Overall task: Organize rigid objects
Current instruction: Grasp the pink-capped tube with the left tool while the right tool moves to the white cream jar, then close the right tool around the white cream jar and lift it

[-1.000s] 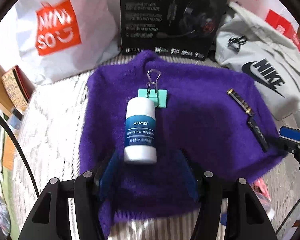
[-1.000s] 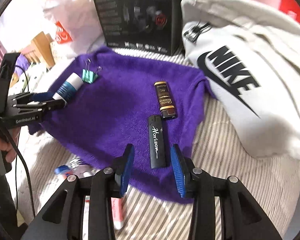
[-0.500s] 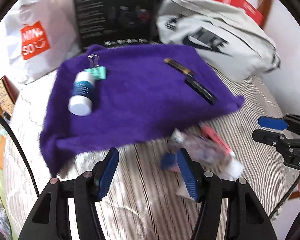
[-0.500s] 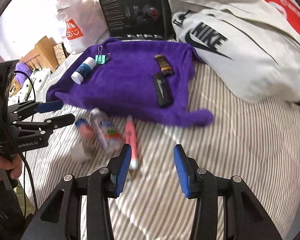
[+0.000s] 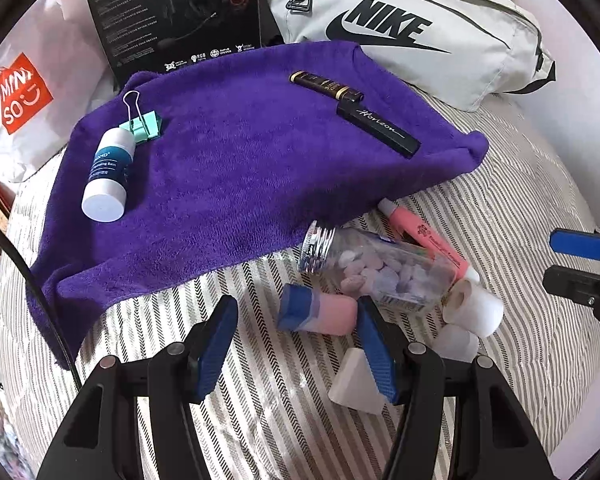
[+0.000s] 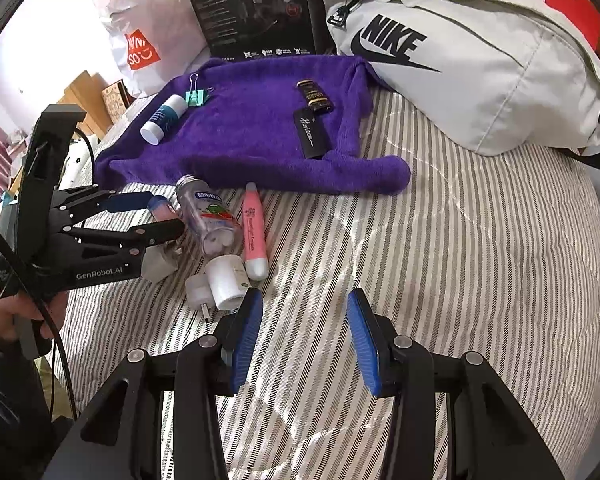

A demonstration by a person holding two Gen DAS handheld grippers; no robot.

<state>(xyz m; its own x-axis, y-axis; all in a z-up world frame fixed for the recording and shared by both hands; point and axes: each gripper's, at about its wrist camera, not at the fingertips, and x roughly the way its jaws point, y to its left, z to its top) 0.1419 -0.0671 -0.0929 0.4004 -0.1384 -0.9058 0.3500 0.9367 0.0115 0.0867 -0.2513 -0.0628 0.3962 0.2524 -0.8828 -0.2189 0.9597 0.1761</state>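
Both jaws stand open and empty: my left gripper (image 5: 296, 340) hovers over the loose pile beside the fuzzy purple cloth (image 5: 236, 168). Next pick, I judge: the small pink-and-blue tube (image 5: 316, 313), squarely approached.

Striped bed cover (image 6: 440, 248), purple towel (image 5: 228, 168) spread at far left, clear pill bottle (image 5: 376, 268), pink tube (image 6: 254, 232), small pink-and-blue tube (image 5: 320, 314), white pieces, perhaps caps (image 6: 220, 282), near it, grey Nike bag (image 6: 480, 60) far right.
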